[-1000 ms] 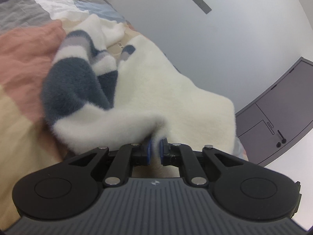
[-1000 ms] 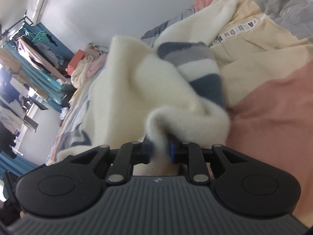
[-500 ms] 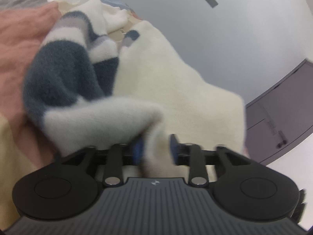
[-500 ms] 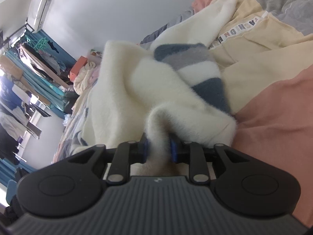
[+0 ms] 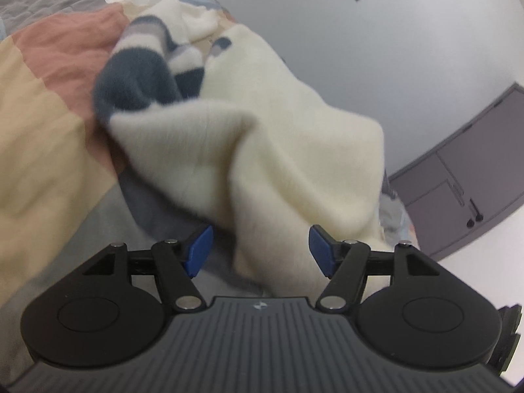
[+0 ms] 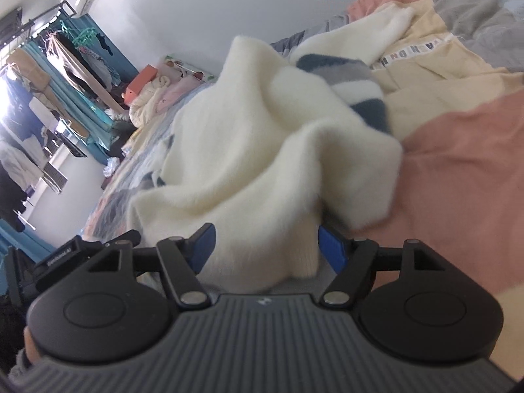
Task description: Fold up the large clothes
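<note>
One fluffy cream sweater [image 5: 288,150] with navy, grey and white striped sleeves is seen heaped on one patchwork quilt [image 5: 42,104], towards the quilt's edge beside the wall. Two grippers are counted. The left gripper [image 5: 260,250] is held with its jaws spread wide, cream fabric lying loose between the blue pads [image 5: 196,249], nothing clamped. The right gripper [image 6: 267,245] is likewise opened wide, a fold of the sweater [image 6: 262,163] draped between its pads, ungripped
</note>
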Motion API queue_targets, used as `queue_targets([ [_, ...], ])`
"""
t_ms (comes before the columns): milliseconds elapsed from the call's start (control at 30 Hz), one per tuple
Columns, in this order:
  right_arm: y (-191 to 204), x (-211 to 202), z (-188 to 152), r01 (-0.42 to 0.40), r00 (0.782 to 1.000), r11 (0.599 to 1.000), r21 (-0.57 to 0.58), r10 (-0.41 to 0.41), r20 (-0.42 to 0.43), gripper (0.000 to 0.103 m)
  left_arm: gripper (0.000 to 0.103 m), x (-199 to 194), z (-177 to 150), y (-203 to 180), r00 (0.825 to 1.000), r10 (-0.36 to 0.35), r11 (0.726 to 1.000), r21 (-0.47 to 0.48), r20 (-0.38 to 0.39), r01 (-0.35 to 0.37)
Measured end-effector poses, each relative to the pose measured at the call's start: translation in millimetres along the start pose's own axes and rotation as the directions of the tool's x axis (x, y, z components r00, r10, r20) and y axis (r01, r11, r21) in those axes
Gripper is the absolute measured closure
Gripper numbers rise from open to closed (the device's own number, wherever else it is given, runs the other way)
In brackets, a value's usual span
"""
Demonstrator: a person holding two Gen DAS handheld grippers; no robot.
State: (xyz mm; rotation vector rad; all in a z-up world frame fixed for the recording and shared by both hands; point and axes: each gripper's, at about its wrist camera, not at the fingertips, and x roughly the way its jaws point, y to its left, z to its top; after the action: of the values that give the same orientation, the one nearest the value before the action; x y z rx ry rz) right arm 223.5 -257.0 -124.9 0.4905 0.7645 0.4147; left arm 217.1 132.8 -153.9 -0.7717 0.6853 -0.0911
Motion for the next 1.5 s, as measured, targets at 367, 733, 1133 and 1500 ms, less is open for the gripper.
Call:
queue_targets([
  [367,0.5,19.4,-12.7,0.052,0.993,0.997,-0.05,-0.058,-0.105,0.035,0.032,25.6,-12.7,-5.5,0.988,0.079,0.994,0.086,-0.131,-0.068],
  [733,-1.3,42.3,11.6,-0.044,0.998,0.999,-0.028,0.043,-0.036,0.034,0.032,60.5,6.0,-2.1,0.995,-0.027,0.998,0.057,-0.093,0.033],
  [1133,-13.9,63.4,17.2,-0.048,0.997,0.998,0.037,0.05,-0.053,0.072,0.076,61.6,0.9,-5.7,0.99,-0.072,0.997,0.002,-0.122,0.072],
  [1500,16.2,-5.4,2.3,-0.108,0.994,0.994,-0.007,0.108,0.003,0.085,0.084,-13.6,-21.4,-22.3,0.985,-0.142,0.988,-0.075,-0.096,0.135],
])
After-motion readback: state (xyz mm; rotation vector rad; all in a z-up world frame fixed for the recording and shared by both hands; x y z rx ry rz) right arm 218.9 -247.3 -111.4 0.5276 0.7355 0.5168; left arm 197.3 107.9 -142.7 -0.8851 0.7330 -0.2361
